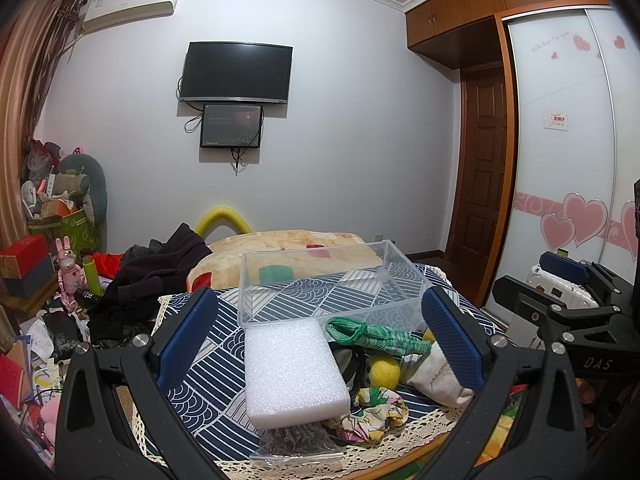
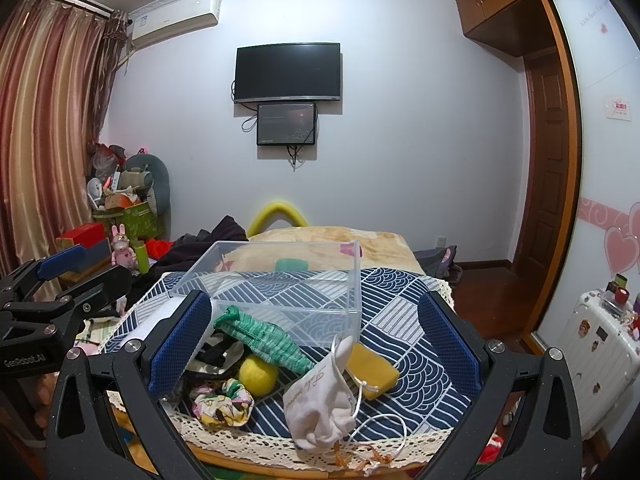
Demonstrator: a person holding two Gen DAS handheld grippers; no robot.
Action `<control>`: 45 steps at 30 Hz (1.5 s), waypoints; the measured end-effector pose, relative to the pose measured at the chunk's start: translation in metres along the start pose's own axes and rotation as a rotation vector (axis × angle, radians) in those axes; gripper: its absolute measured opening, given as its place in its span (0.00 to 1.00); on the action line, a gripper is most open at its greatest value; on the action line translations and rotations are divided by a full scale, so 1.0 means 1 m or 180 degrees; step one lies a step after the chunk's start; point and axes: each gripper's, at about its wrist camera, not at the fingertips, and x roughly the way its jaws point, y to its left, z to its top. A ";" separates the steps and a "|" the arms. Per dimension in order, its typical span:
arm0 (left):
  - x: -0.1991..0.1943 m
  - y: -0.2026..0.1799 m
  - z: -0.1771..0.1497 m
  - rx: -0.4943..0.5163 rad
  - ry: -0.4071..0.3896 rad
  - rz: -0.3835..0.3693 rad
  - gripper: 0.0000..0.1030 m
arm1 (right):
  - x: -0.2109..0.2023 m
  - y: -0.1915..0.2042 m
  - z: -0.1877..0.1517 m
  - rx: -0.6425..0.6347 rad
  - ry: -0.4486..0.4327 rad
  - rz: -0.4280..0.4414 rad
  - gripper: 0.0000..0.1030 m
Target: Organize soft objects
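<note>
So w/ both grippers, left (image 1: 316, 336) & right (image 2: 314, 340), wide & empty, I risk nudging the clear box (image 1: 320, 276) grabbing the foam block (image 1: 294, 372).

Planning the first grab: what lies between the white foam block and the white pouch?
In the left wrist view: a yellow ball, with the green knit piece behind.

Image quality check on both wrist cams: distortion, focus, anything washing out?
Left wrist: heavy fisheye bowing of walls and wardrobe, dark vignette corners, white foam block sharp, nearly blown out. Right wrist: same barrel distortion, clear plastic box low-contrast with faint wall reflections, white drawstring pouch sharp; no motion blur.
</note>
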 end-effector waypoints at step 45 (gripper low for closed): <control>0.093 0.027 -0.075 -0.0326 0.1035 0.0006 0.80 | 0.065 -0.026 -0.073 0.0047 0.1146 0.0382 0.37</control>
